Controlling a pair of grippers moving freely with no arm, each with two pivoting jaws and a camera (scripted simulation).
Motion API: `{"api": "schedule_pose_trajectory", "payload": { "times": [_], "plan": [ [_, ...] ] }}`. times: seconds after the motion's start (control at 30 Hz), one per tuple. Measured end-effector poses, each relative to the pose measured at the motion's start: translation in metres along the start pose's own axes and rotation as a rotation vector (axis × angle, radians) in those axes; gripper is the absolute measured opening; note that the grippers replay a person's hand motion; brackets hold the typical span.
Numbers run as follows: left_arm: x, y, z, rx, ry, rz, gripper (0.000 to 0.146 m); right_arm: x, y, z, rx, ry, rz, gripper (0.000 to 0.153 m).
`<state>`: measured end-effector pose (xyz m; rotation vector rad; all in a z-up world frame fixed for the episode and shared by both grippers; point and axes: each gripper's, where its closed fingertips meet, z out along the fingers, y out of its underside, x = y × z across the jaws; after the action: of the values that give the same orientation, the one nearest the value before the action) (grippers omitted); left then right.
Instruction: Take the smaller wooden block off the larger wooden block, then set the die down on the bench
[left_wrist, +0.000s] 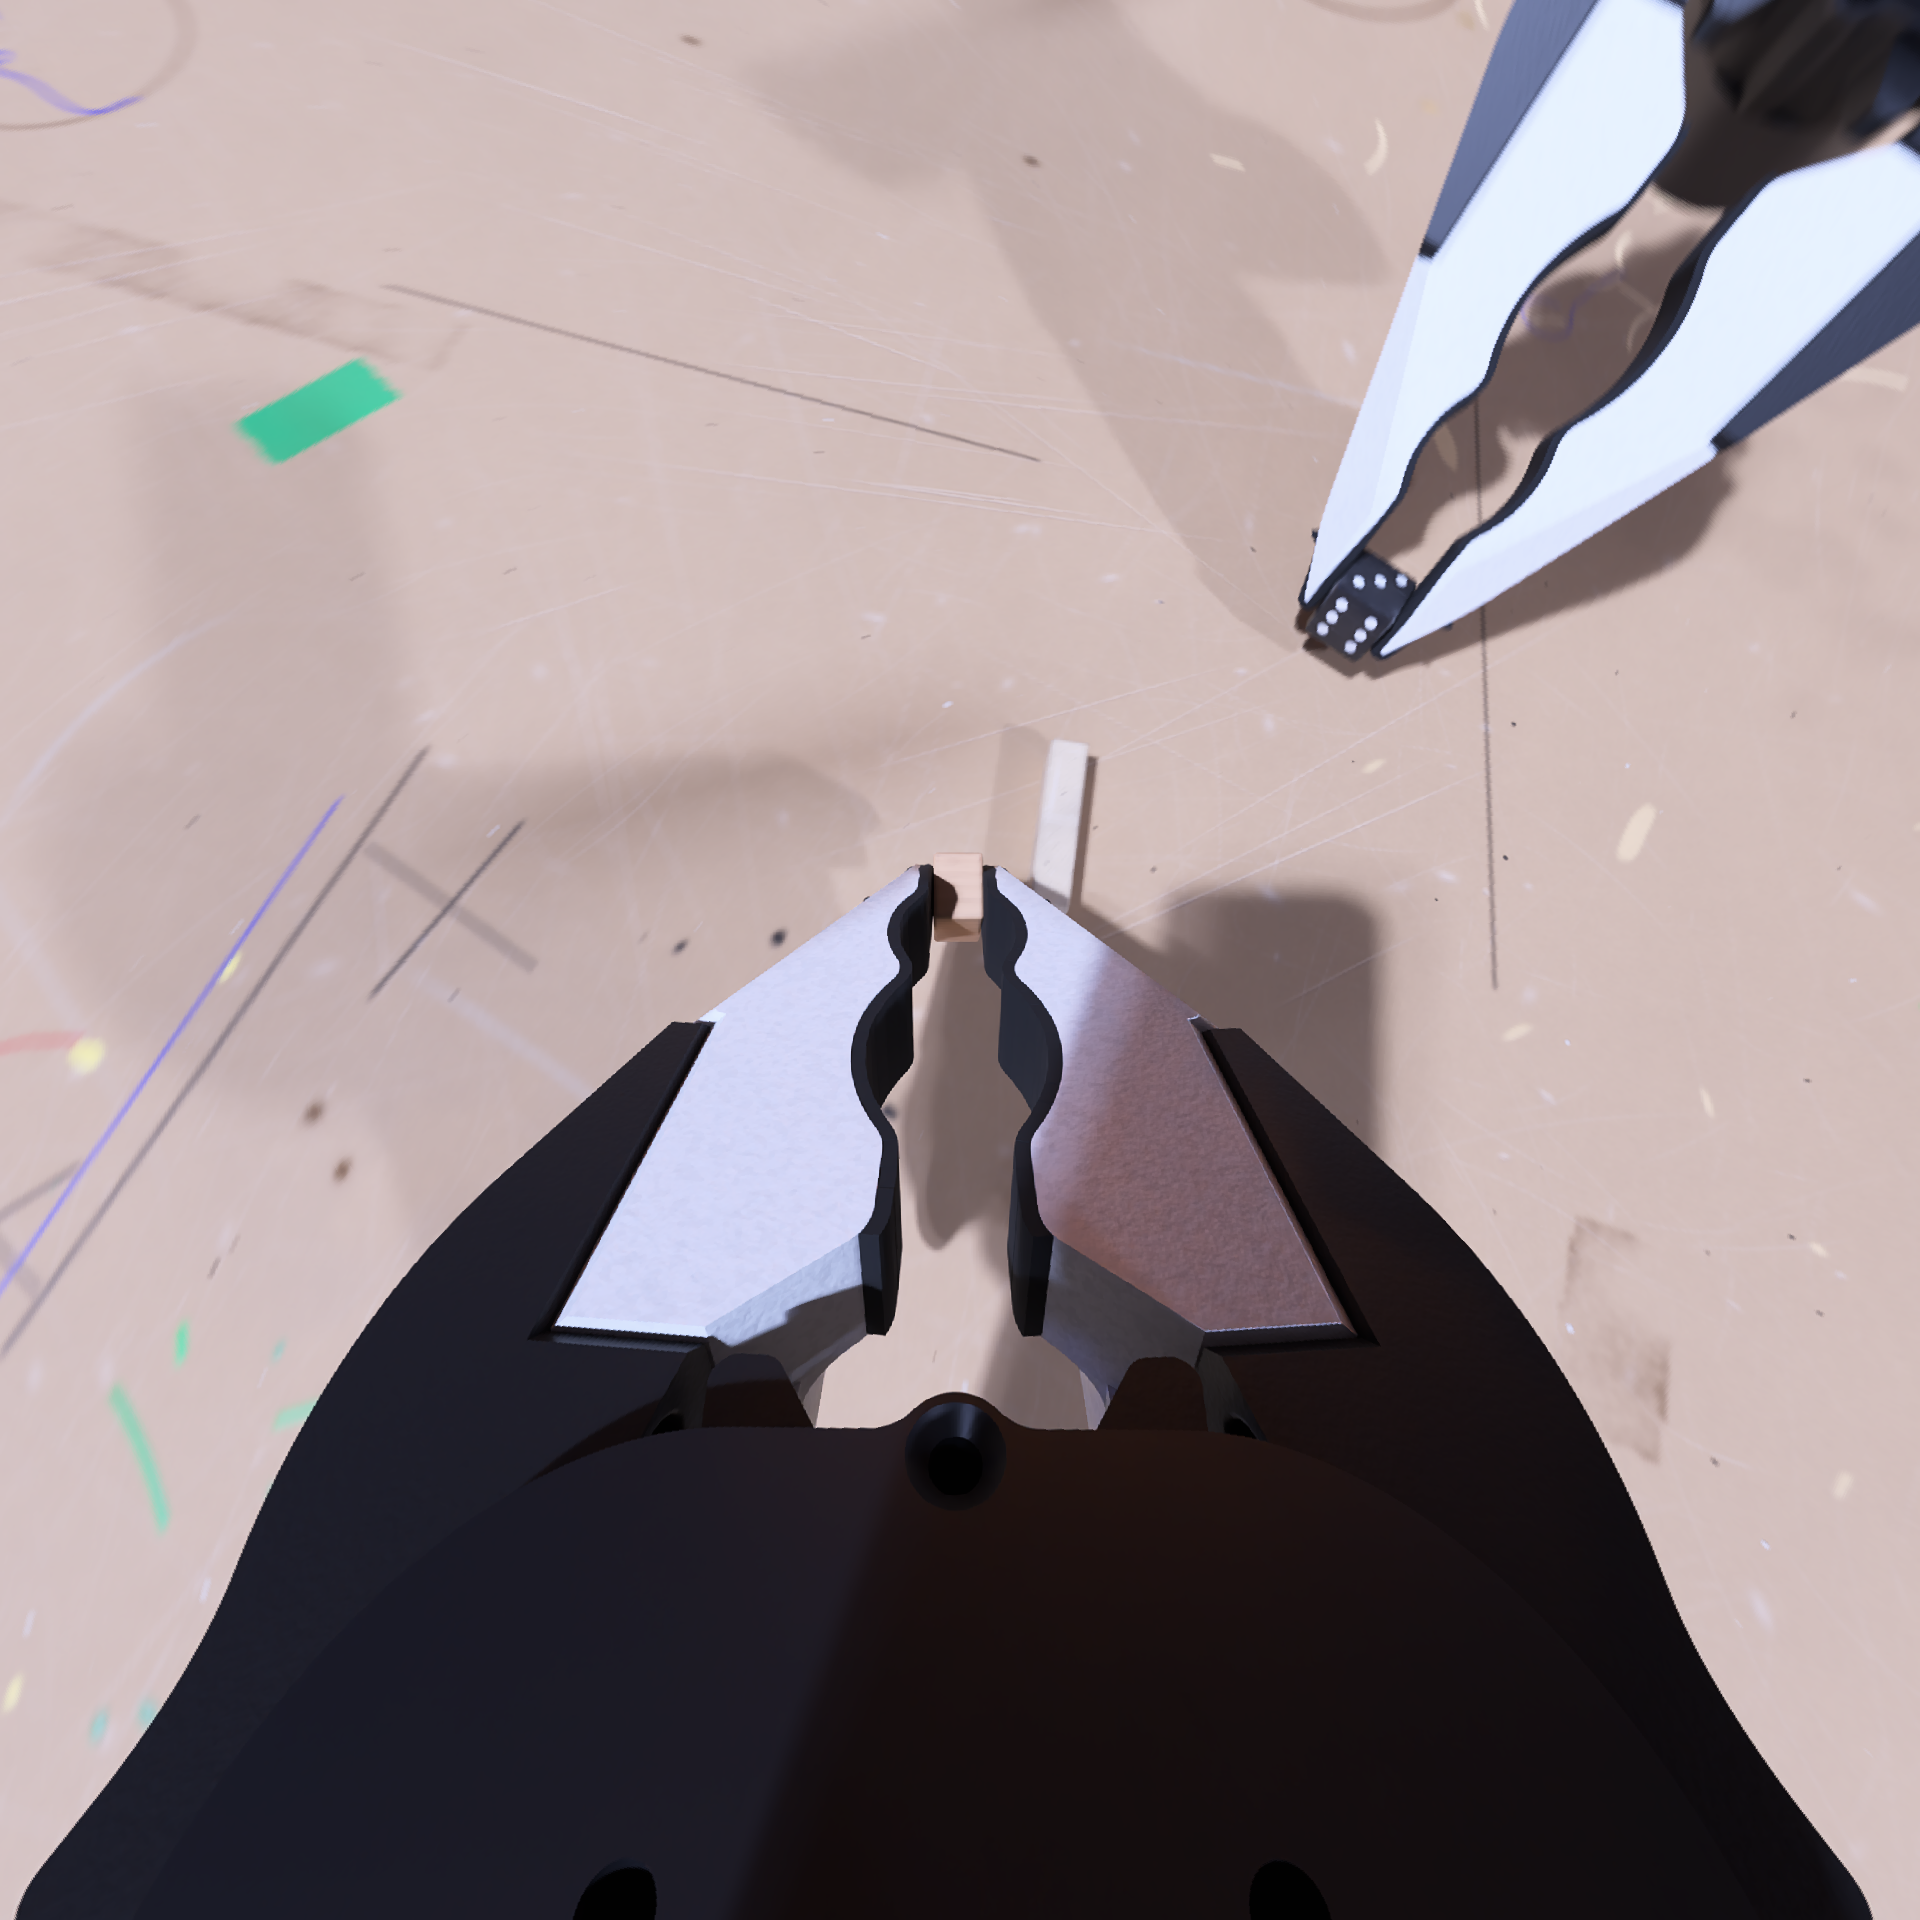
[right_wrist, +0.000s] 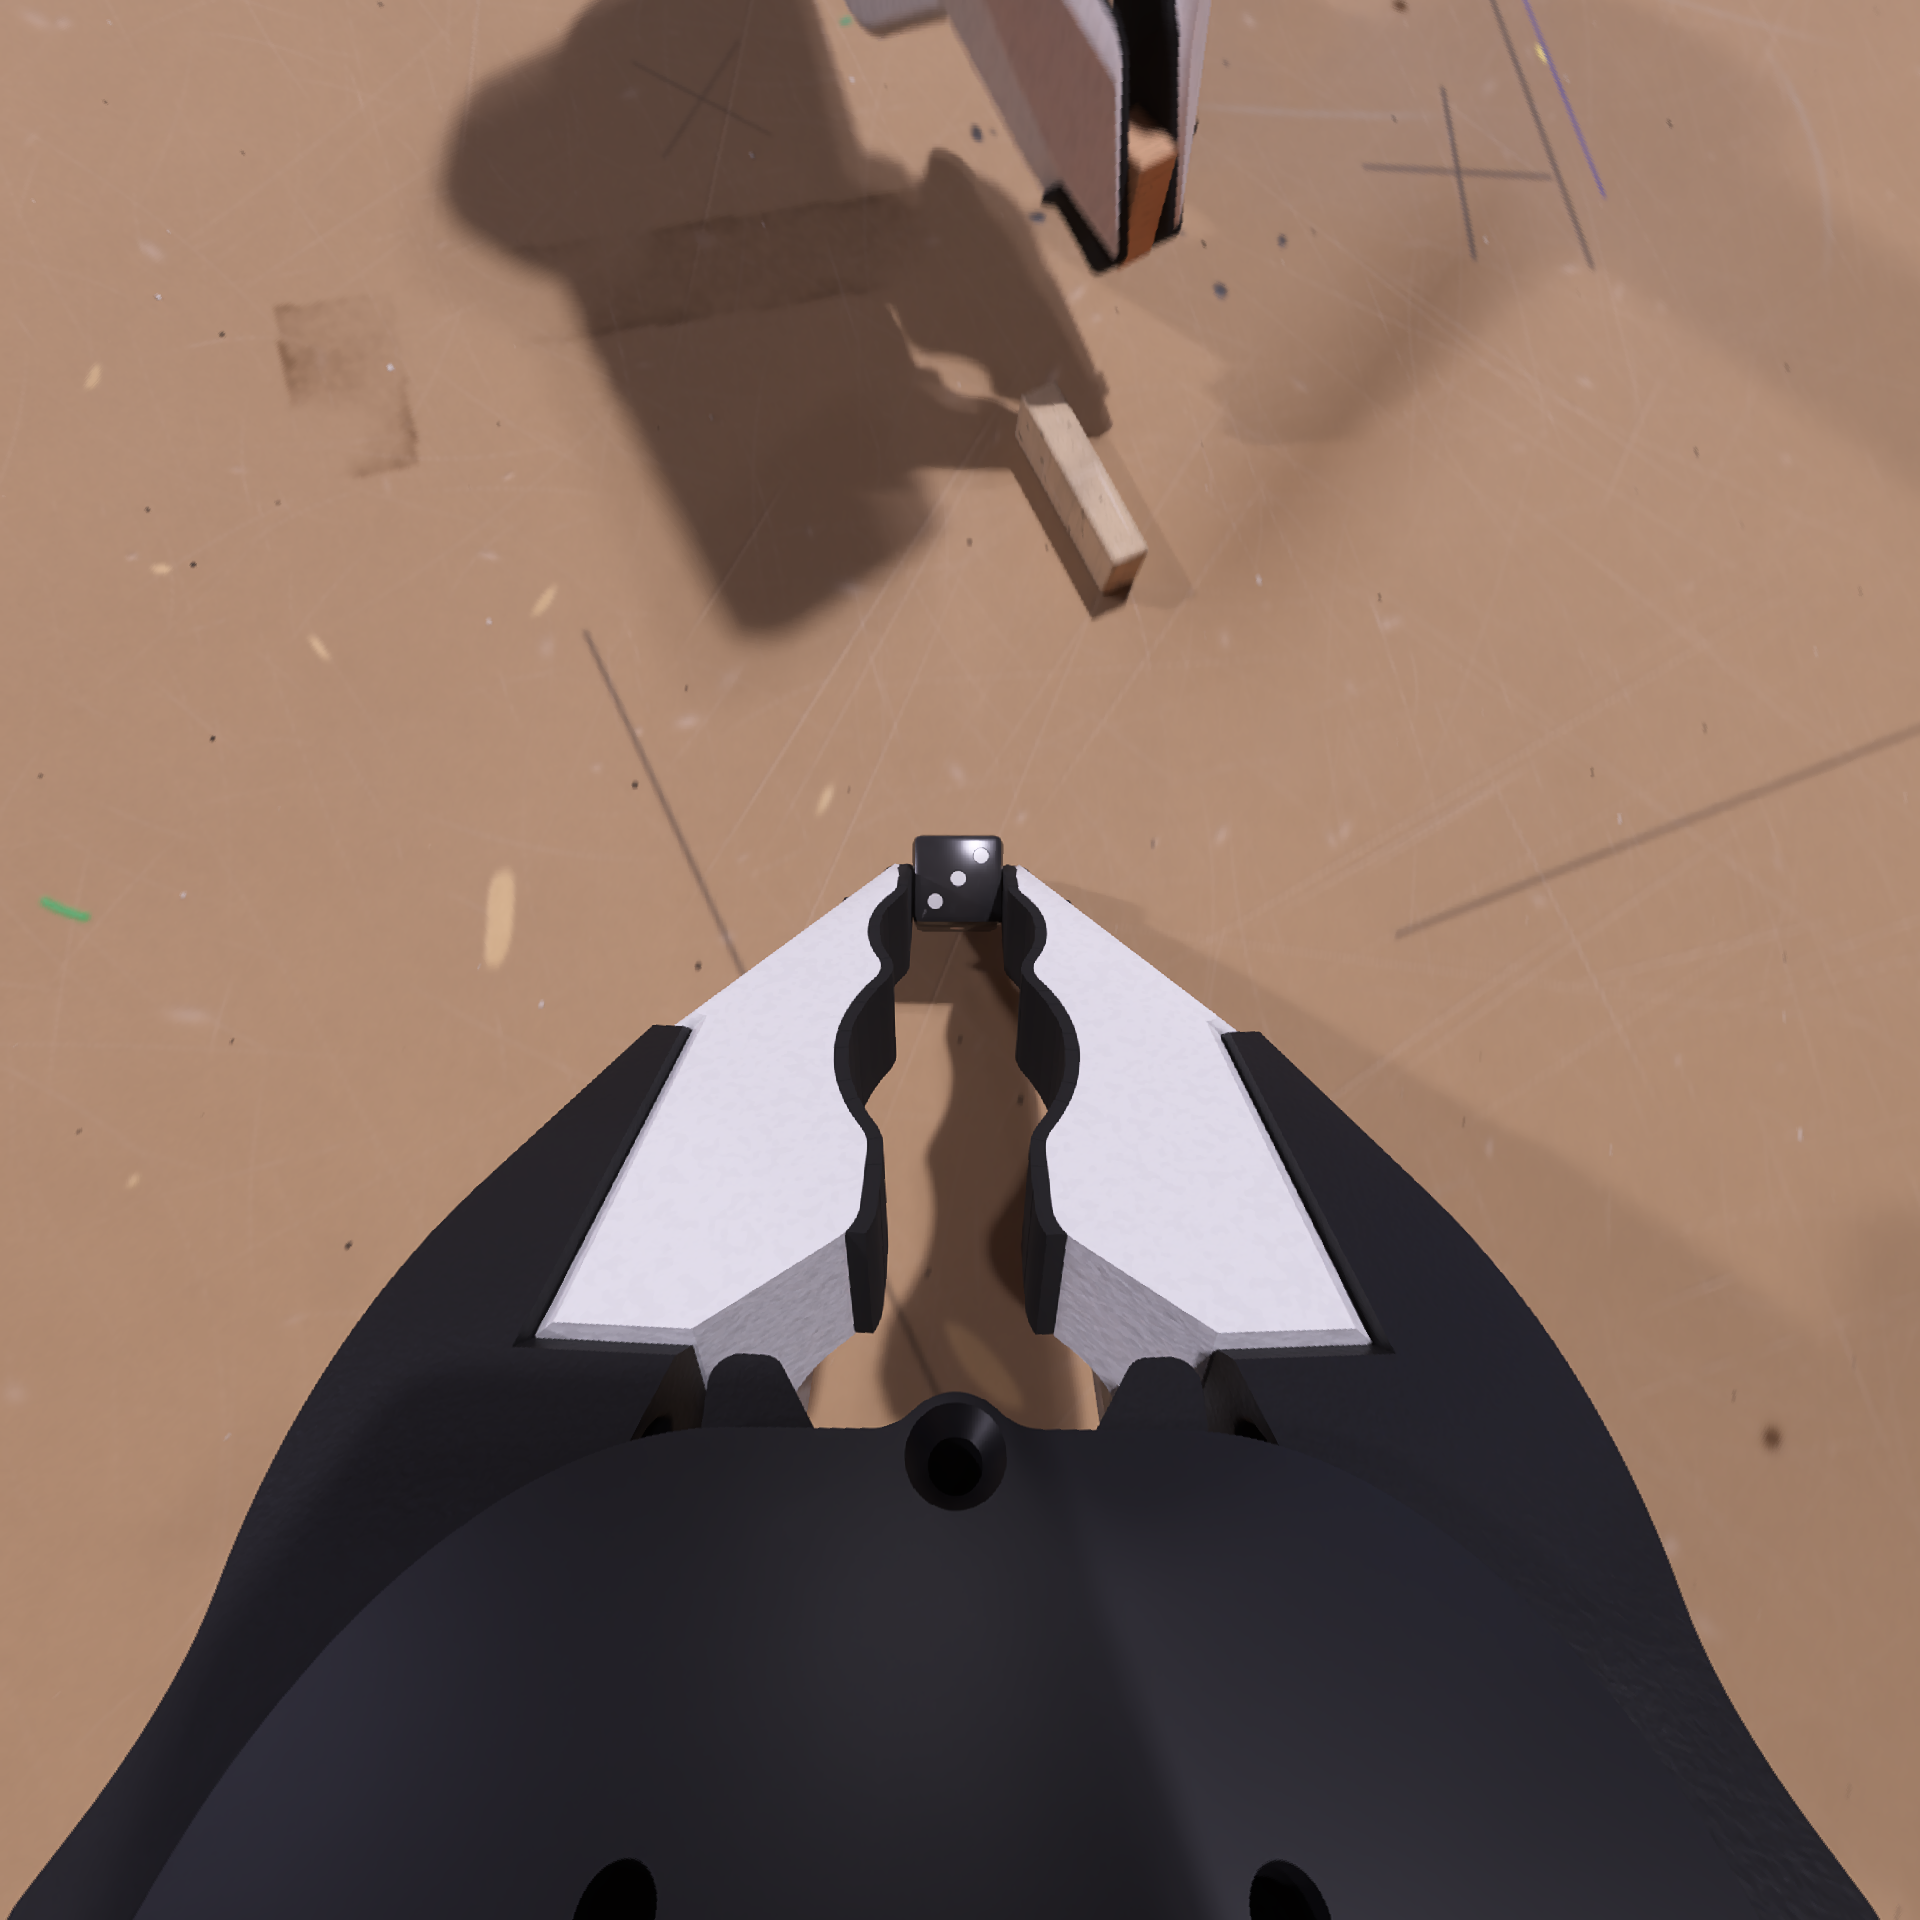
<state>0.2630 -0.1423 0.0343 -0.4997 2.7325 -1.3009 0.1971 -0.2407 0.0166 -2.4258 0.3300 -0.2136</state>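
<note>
Right wrist view: my right claw (right_wrist: 956, 883) pinches the black die (right_wrist: 957, 880) just above the desk (right_wrist: 312, 727) — straight down is the move. My left claw (left_wrist: 957, 896) grips the smaller wooden block (left_wrist: 957, 899), lifted clear of the larger wooden block (right_wrist: 1081, 497).

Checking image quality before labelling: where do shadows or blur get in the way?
Left wrist view: green tape and the frame edges are soft; the smaller wooden block and die are sharp. Right wrist view: a dark shadow covers the far end of the larger wooden block; the bench shows no glare.
</note>
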Motion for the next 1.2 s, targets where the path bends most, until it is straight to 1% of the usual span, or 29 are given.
{"api": "schedule_pose_trajectory", "payload": {
  "times": [0.07, 0.17, 0.27, 0.37, 0.47, 0.57, 0.63, 0.7, 0.8, 0.93, 1.2],
  "plan": [
    [-0.009, 0.003, -0.019, 0.051, -0.019, -0.073, 0.008, 0.001, -0.009, 0.008, 0.001, -0.025, -0.028, 0.016],
    [-0.025, 0.01, -0.053, 0.159, -0.029, -0.242, 0.008, 0.002, -0.029, 0.025, 0.021, -0.084, -0.076, 0.016],
    [-0.047, 0.024, -0.092, 0.27, -0.075, -0.393, 0.008, -0.001, -0.052, 0.046, 0.05, -0.152, -0.134, 0.016],
    [-0.059, 0.04, -0.124, 0.351, -0.11, -0.451, 0.008, -0.004, -0.074, 0.064, 0.051, -0.21, -0.193, 0.016],
    [-0.054, 0.045, -0.139, 0.416, -0.059, -0.494, 0.008, -0.005, -0.092, 0.081, 0.021, -0.237, -0.247, 0.016],
    [-0.042, 0.043, -0.139, 0.426, 0.033, -0.52, 0.008, -0.005, -0.107, 0.095, -0.013, -0.234, -0.29, 0.016],
    [-0.035, 0.047, -0.134, 0.393, 0.054, -0.494, 0.008, -0.005, -0.112, 0.102, -0.031, -0.217, -0.307, 0.016],
    [-0.031, 0.054, -0.128, 0.347, 0.045, -0.451, 0.008, -0.005, -0.116, 0.106, -0.036, -0.201, -0.311, 0.016],
    [-0.027, 0.06, -0.122, 0.301, 0.037, -0.42, 0.008, -0.005, -0.116, 0.107, -0.036, -0.181, -0.299, 0.022],
    [-0.022, 0.06, -0.116, 0.283, 0.054, -0.419, 0.008, -0.004, -0.115, 0.105, -0.026, -0.164, -0.281, 0.028],
    [-0.029, 0.059, -0.111, 0.283, 0.027, -0.432, 0.008, -0.002, -0.108, 0.098, 0.013, -0.144, -0.25, 0.036]
  ]
}}
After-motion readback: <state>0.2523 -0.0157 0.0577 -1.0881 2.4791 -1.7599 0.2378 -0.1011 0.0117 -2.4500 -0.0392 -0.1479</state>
